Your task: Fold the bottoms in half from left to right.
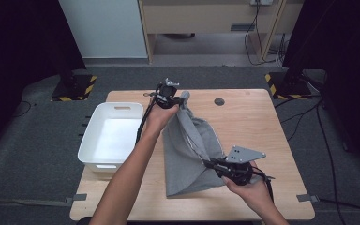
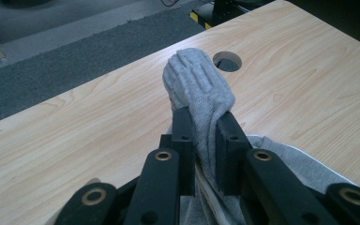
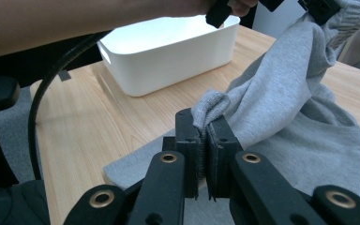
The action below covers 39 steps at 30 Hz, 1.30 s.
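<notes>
2 grippers, both pinching 1 grey garment (image 1: pixel 187 154) that lies on the wooden table (image 1: pixel 253 122), w/ the white bin (image 1: pixel 112 136) as the landmark. Left gripper (image 1: pixel 168 96) sits just right of the bin's far corner, lifted off the table; its jaws are clamped on a bunched ribbed end of the garment (image 2: pixel 199 89), which pokes out past the jaw tips in the left gripper view, w/ a round hole in the table (image 2: pixel 227 61) just beyond it. Right gripper (image 1: pixel 215 165) is well to the right of the bin, nearer the person than the bin's near edge; its jaws are pressed together on a small fold of the same fabric (image 3: pixel 211 105), seen close in the right gripper view. Between the 2 grips the cloth hangs as a slack, creased span, rising toward the left gripper (image 3: pixel 318 9); the rest of the garment lies flat on the table, right of the bin and just apart from its wall. Bin (image 3: pixel 168 51) stands at the table's left edge, partly overhanging it. Left forearm (image 1: pixel 131 173) crosses the bin's near right corner.
</notes>
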Each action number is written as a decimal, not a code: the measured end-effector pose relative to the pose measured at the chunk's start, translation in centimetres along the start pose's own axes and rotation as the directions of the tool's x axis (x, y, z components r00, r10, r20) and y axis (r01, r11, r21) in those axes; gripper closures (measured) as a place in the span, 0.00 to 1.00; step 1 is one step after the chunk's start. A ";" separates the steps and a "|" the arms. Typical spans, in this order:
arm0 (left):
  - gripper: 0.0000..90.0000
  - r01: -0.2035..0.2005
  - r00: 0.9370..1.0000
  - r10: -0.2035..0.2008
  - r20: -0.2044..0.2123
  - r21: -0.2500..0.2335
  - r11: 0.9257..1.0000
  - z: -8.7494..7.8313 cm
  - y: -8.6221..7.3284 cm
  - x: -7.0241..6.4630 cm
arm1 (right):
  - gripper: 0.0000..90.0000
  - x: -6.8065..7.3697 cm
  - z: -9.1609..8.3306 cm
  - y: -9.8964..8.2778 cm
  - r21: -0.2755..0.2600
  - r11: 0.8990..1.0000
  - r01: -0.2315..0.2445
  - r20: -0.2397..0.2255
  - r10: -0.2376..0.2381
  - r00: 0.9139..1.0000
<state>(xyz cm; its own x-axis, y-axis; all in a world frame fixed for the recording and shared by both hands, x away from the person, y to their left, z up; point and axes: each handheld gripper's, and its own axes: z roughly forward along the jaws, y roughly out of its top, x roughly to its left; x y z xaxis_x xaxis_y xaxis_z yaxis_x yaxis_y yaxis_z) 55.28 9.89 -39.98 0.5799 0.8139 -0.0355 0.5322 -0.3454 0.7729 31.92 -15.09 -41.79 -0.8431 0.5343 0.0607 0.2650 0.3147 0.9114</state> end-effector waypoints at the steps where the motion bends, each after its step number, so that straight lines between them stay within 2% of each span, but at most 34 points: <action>1: 0.89 -0.001 1.000 0.001 -0.001 0.001 1.000 -0.1 0.0 0.0 | 0.95 0.0 0.0 0.1 -0.001 1.000 0.001 -0.001 -0.001 1.000; 10: 0.89 -0.002 1.000 0.002 0.002 0.002 1.000 0.2 -0.1 -0.3 | 0.95 0.1 -0.1 0.4 -0.004 1.000 0.006 -0.004 -0.006 1.000; 16: 0.89 -0.014 1.000 0.014 0.006 0.006 1.000 0.8 -0.1 -1.1 | 0.95 -0.4 -0.7 -0.2 -0.004 1.000 -0.014 0.012 0.014 1.000; 22: 0.89 -0.017 1.000 0.017 0.007 0.011 1.000 1.1 -0.2 -1.7 | 0.95 -0.6 -1.1 -0.6 0.006 1.000 -0.012 0.016 0.012 1.000; 26: 0.89 -0.021 1.000 0.020 0.010 0.011 1.000 1.3 -0.2 -2.1 | 0.95 -0.8 -1.5 -1.6 0.030 0.999 -0.013 0.017 0.013 1.000; 39: 0.89 -0.018 1.000 0.018 0.020 0.023 1.000 2.8 -0.8 -3.0 | 0.95 -2.3 -2.2 -5.5 0.088 0.993 -0.078 0.044 0.074 0.996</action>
<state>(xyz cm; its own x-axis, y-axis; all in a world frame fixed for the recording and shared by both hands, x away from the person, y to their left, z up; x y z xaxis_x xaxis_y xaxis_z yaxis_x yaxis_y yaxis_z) 54.82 6.42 -42.24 0.6017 0.7980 -0.0347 0.5354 -0.3707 0.7589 31.36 -19.74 -46.07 -0.8000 0.5898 0.1103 0.3701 0.3403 0.8644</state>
